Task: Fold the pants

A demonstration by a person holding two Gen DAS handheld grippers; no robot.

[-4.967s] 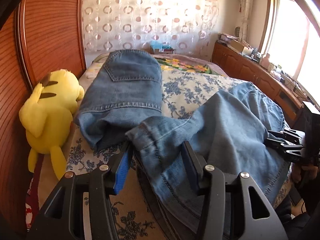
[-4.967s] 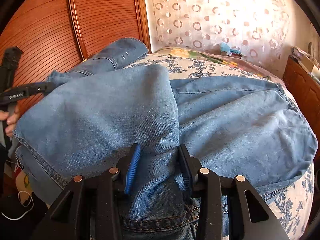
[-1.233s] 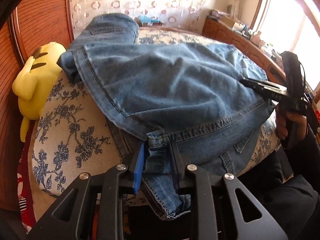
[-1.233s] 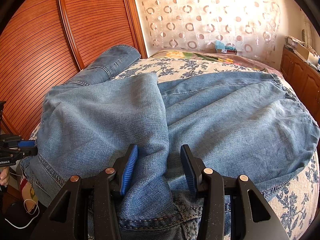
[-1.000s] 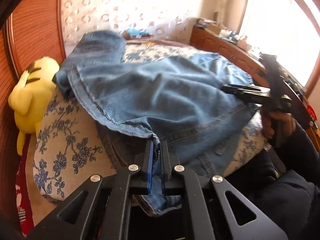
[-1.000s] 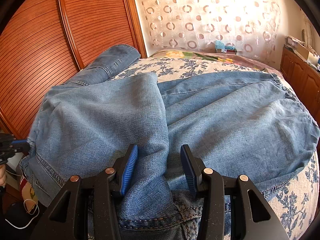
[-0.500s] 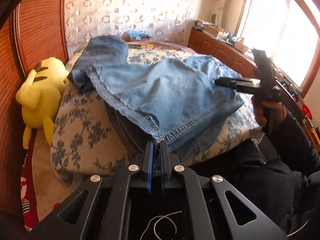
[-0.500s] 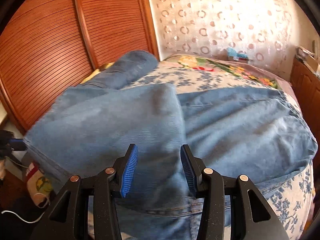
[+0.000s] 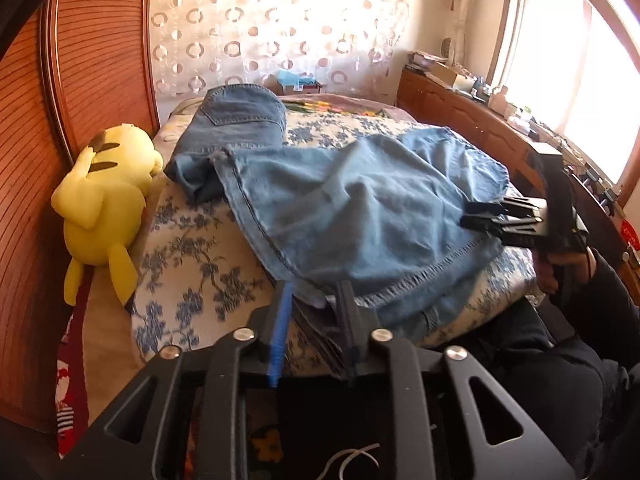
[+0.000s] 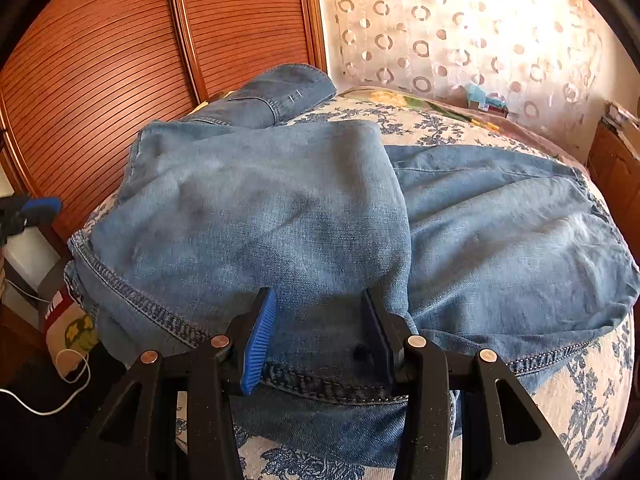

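Left tongs (image 9: pixel 314 292) opening and seemingly empty; right tongs (image 10: pixel 318 308) parted, both angled downward.

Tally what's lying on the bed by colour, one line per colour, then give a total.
Blue denim: 1, the jeans
Yellow: 1, the plush toy, at the bed's edge by the wooden panel
Total: 2

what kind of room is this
Most likely a home bedroom. The jeans lie on a bed with a blue floral cover, a yellow plush toy sits beside it against wooden slatted doors, and a patterned curtain hangs behind.
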